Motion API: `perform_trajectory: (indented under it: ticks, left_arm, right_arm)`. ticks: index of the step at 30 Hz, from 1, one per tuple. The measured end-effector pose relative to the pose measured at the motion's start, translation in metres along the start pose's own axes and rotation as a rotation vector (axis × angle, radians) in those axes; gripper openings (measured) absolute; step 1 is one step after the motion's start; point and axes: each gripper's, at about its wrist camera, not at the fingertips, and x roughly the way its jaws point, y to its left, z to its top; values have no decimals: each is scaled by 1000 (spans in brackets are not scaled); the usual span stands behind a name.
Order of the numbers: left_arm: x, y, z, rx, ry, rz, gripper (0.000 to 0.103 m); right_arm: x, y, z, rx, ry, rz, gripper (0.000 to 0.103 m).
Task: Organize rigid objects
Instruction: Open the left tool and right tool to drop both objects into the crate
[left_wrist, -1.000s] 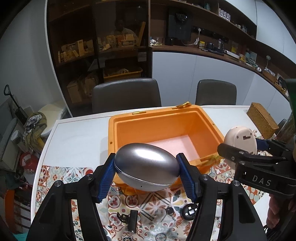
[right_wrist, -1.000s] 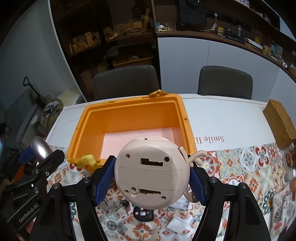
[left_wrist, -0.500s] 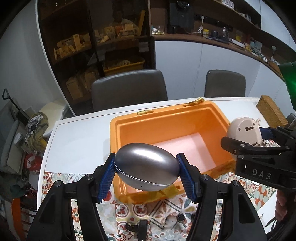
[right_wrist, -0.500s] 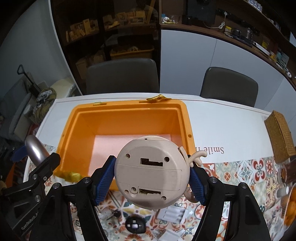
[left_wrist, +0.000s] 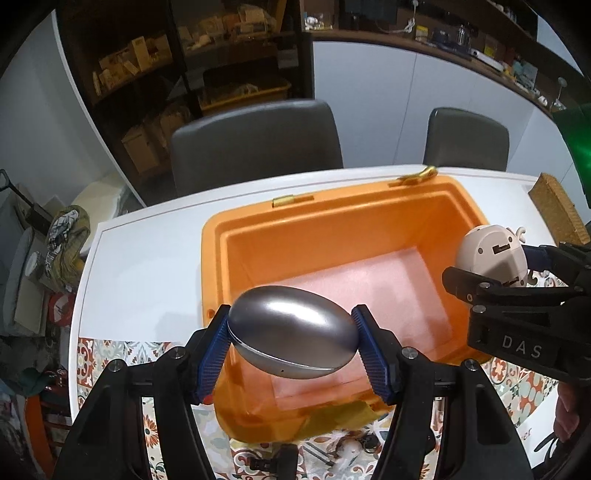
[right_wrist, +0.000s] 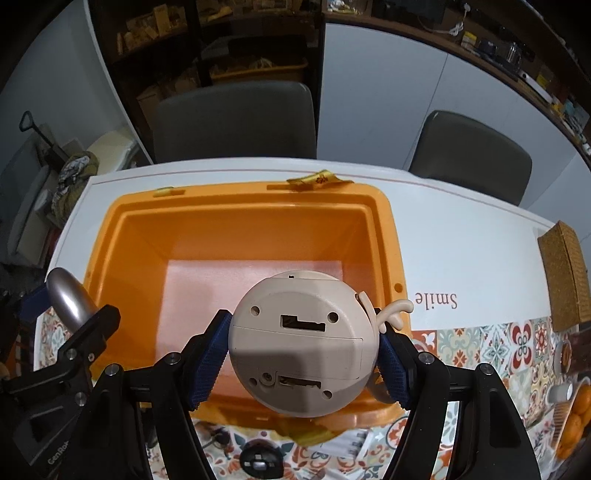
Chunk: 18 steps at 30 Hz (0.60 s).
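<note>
My left gripper (left_wrist: 293, 343) is shut on a silver egg-shaped case (left_wrist: 291, 336), held above the front left part of an open orange box (left_wrist: 332, 221) with a pink foam floor. My right gripper (right_wrist: 303, 350) is shut on a round beige toy (right_wrist: 301, 343) with a small curly tail, its underside facing the camera, above the box's front right part (right_wrist: 388, 236). The beige toy also shows in the left wrist view (left_wrist: 491, 254), and the silver case in the right wrist view (right_wrist: 68, 299).
The box stands on a white table (right_wrist: 461, 240) with a patterned tile mat (right_wrist: 491, 343) at the front. Small black parts (right_wrist: 260, 461) lie on the mat in front of the box. A wicker box (right_wrist: 565, 273) sits at the right. Two grey chairs (right_wrist: 236, 118) stand behind the table.
Both grippers have risen and moved forward over the box, each still holding its object. The box's inside now fills more of both views.
</note>
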Motion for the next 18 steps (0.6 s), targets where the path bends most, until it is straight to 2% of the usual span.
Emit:
perform_trajectory:
  ticks: [8,13,18]
  left_arm:
    - [20,-7,1,27,35,25,65]
    - [19,-15,1,58,21,62,65]
    - [20,-8,0,34,39,89,66]
  right_arm:
    - [29,-3,2,8,73,12,73]
    - [37,-4,1,10,87,6,73]
    - [38,-5,-1,11,90,3,73]
